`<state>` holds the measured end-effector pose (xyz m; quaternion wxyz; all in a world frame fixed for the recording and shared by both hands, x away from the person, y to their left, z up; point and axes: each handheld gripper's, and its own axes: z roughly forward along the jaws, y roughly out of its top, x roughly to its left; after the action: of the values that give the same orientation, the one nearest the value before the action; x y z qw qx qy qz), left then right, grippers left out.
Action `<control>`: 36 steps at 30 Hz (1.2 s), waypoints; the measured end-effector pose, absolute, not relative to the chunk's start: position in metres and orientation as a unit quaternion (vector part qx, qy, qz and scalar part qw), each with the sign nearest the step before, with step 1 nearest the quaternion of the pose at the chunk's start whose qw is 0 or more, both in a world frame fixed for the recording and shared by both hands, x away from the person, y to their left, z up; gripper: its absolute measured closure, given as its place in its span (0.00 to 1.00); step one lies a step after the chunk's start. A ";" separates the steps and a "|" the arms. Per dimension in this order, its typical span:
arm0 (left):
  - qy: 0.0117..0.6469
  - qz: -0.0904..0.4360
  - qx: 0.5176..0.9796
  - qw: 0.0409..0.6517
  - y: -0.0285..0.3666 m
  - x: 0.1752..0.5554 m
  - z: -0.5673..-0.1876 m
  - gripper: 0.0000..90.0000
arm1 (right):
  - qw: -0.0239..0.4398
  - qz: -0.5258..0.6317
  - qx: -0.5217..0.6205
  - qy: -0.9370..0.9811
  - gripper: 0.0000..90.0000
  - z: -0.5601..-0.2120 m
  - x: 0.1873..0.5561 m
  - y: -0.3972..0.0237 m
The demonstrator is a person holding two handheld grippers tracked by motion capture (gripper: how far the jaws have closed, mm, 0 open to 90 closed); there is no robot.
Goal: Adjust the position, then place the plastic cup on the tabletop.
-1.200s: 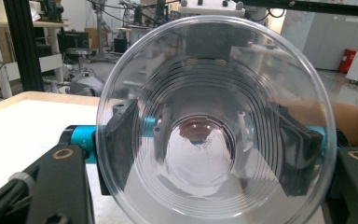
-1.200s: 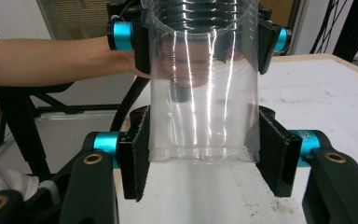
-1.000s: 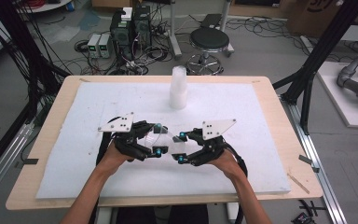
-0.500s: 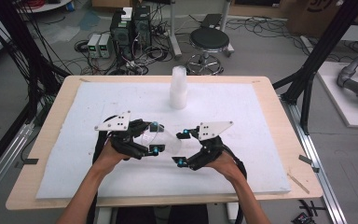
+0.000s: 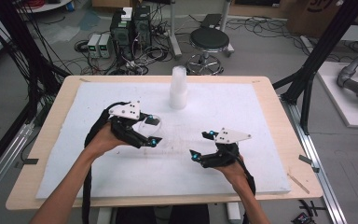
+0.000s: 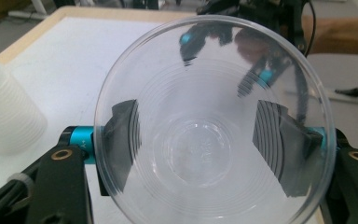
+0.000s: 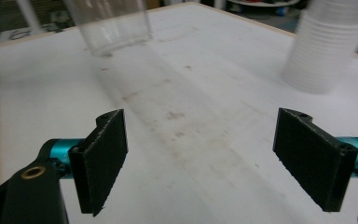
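Observation:
My left gripper [image 5: 153, 132] is shut on a clear plastic cup [image 5: 150, 125], held left of the mat's middle. In the left gripper view the cup [image 6: 205, 154] faces me mouth-on, with a black pad pressed on each side of its wall [image 6: 121, 135]. My right gripper [image 5: 201, 145] stands open and empty a little to the right, low over the white mat. In the right gripper view its two pads [image 7: 100, 158] are wide apart over bare mat, and the clear cup [image 7: 109, 25] hangs at the top left. A stack of white cups [image 5: 178, 87] stands upright at the back centre.
A white foam mat [image 5: 242, 112] covers most of the wooden table [image 5: 279, 107]. The stack of cups [image 6: 7, 112] is close to the left gripper's left side, and sits at the upper right [image 7: 328, 46] in the right gripper view. A stool and cables lie on the floor behind.
The two hands have drawn apart. The left gripper went left and away with the clear cup, and the right gripper moved off to the right with nothing in it.

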<state>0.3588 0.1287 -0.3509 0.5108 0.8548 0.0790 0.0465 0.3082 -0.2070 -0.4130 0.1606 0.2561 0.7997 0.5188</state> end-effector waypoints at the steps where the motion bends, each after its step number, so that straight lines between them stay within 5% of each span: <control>1: 0.079 0.047 0.855 0.511 0.129 0.359 -0.351 0.35 | 0.161 0.519 0.256 0.800 0.19 -0.413 0.308 -0.207; 14: 0.067 0.058 0.912 0.402 0.116 0.383 -0.348 0.35 | 0.213 0.461 0.359 0.783 0.19 -0.443 0.314 -0.244; 36: 0.074 0.063 0.920 0.379 0.115 0.393 -0.349 0.35 | 0.209 0.458 0.367 0.783 0.20 -0.453 0.317 -0.249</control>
<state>0.3926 0.1148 -0.3490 0.3793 0.9202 0.0737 0.0628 0.3166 -0.2489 -0.4535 0.2088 0.3669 0.7825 0.4576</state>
